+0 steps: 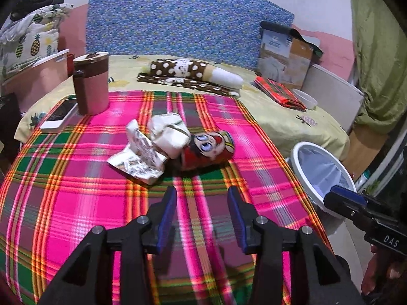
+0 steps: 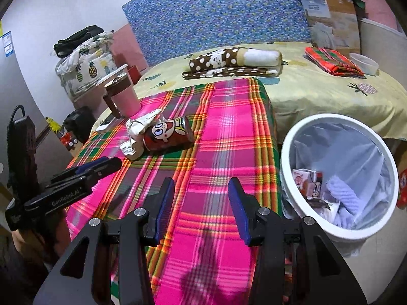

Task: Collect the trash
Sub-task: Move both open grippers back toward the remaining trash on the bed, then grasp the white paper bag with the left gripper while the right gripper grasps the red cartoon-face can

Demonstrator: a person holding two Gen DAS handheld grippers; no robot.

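Home bedroom, bed [image 1: 279, 124], pillow [image 1: 28, 43], headboard [image 1: 178, 17]

A red cartoon-faced can [image 1: 211, 150] is seen lying on its side, touching crumpled white wrappers [image 1: 150, 147] at its left. To the near right, a white lined bin [image 2: 338, 178] is seen holding cartons.

Woven plaid cloth [image 1: 101, 203] (matt), glossy printed can [image 1: 208, 150], crumpled paper [image 1: 137, 157]

Left gripper [image 1: 202, 200] hangs with jaws apart over the plaid cloth [image 1: 76, 203], just short of the red cartoon can [image 1: 208, 150], crumpled wrapper [image 1: 137, 160] and white wad [image 1: 169, 133].
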